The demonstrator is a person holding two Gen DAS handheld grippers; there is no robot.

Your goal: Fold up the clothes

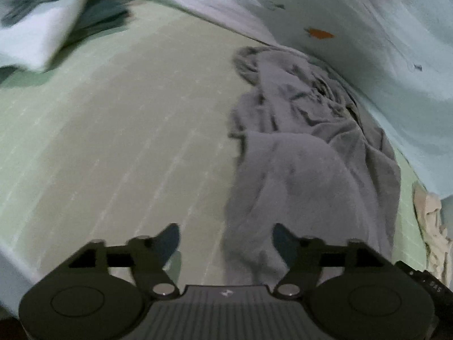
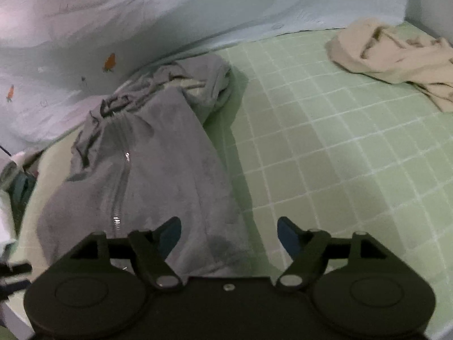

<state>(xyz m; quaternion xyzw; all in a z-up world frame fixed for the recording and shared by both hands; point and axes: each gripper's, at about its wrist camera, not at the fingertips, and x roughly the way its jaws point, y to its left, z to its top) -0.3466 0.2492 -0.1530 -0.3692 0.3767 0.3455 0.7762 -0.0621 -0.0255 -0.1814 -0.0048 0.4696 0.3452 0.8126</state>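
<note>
Bed sheet (image 2: 325, 147): pale green with a white grid, spread flat over the bed and carrying everything else in view. The left wrist view is dim and somewhat blurred, so the grid shows there only as faint lines.

Quilt (image 2: 198, 8): pale blue, printed with small orange motifs, heaped along the far edge of the bed. It rises behind the clothes in both views.

Grey zip-up garment (image 2: 147, 170): lies crumpled lengthwise on the sheet, unfolded. Its far end is bunched against the foot of the quilt; its near end reaches under the hand-held grippers. A zip runs down its middle in the right wrist view. In the left wrist view the same garment (image 1: 305, 155) occupies the right half of the frame.

Beige garment (image 2: 396, 59): rumpled, lying on the sheet well apart from the grey one, to its right, near the quilt edge. Unfolded.

Dark and white cloth pile (image 1: 70, 25): at the far left of the left wrist view, too blurred to identify.

Right hand-held gripper (image 2: 229, 232): fingers spread wide, holding nothing. Its left finger sits over the near end of the grey garment, its right finger over bare sheet.

Left hand-held gripper (image 1: 226, 238): fingers likewise wide apart and empty, straddling the left edge of the grey garment. Contact with the cloth cannot be determined.
</note>
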